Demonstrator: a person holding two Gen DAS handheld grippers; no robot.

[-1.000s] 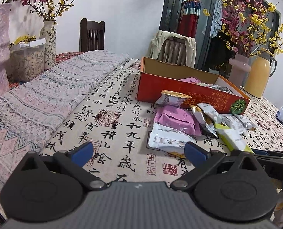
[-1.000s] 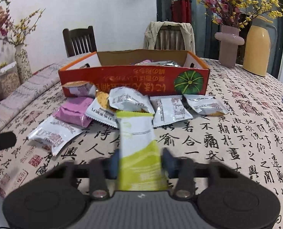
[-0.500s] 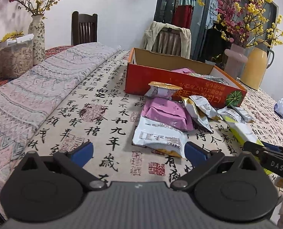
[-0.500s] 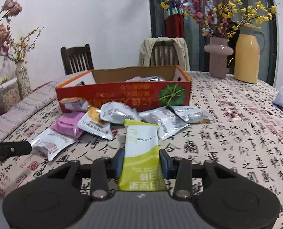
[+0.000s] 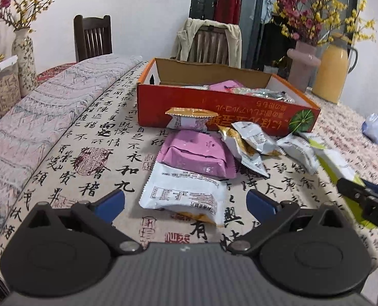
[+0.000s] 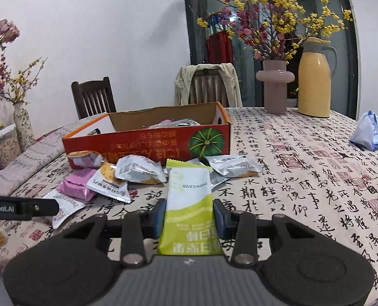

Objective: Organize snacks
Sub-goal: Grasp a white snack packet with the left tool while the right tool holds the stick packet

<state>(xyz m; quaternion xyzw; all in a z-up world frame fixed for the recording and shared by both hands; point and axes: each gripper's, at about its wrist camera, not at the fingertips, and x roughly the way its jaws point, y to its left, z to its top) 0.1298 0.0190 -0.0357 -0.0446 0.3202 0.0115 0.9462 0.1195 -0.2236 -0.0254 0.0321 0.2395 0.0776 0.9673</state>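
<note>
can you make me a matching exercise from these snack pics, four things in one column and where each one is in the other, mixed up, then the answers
Things:
1. green and white packet
2. pink packet
3. yellow jug
4. gold-lidded cup

Places:
A. against the front wall of the orange box
B. beside the pink vase at the far end of the table
C. clamped in the right claw
D. flat on the tablecloth, ahead of the open left claw

Pairs: 1-C, 2-D, 3-B, 4-A

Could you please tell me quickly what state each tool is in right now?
Left tool: open, holding nothing, over the white snack packet.
Right tool: shut on the green and white snack bar.
</note>
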